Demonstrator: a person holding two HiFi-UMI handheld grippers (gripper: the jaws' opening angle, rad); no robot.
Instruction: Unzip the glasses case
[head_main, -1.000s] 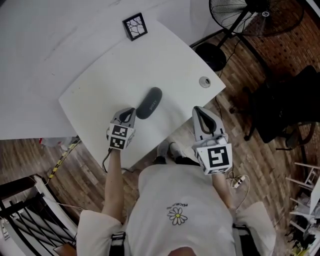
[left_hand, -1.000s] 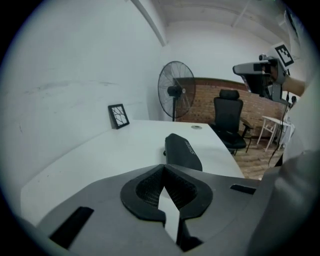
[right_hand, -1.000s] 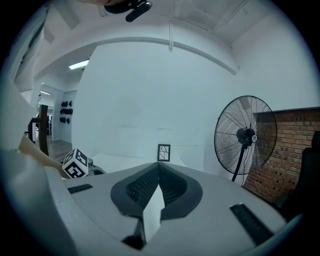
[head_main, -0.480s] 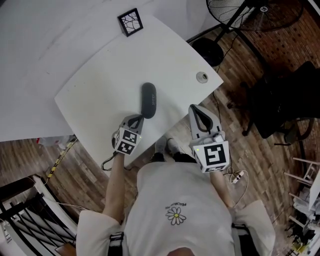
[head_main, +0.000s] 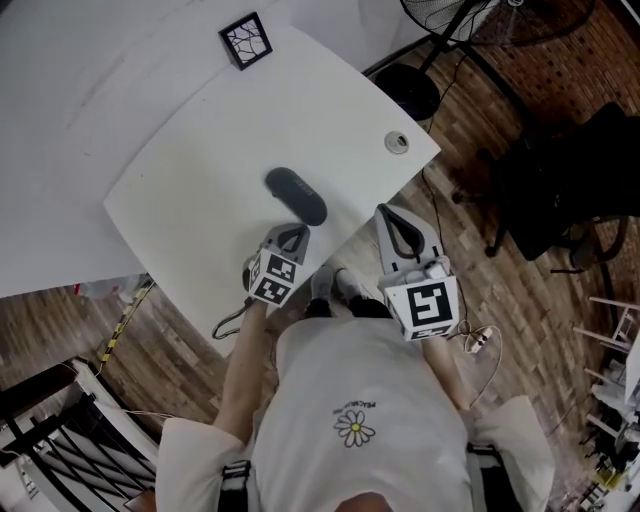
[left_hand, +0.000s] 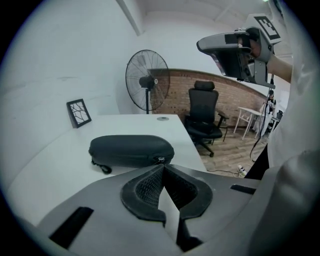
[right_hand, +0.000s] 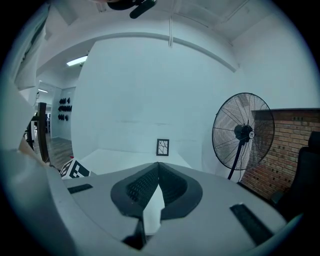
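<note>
A dark oval glasses case (head_main: 296, 196) lies zipped on the white table (head_main: 190, 140), near its front edge. In the left gripper view the case (left_hand: 131, 150) lies crosswise just beyond the jaws, its zipper pull (left_hand: 160, 160) at the right end, close above the tips. I cannot tell if they touch. My left gripper (head_main: 291, 236) is shut with nothing visibly between its tips (left_hand: 163, 167). My right gripper (head_main: 389, 213) is shut and empty, held off the table's right corner over the floor, and it looks level across the table (right_hand: 158, 164).
A black-framed marker card (head_main: 246, 40) stands at the table's far edge, and a cable grommet (head_main: 397, 142) sits near the right corner. A standing fan (left_hand: 146, 82) and a black office chair (left_hand: 204, 112) are on the wooden floor to the right.
My left gripper has moved right along the table's front edge. The case has turned, its near end swinging right. The right gripper has kept still.
</note>
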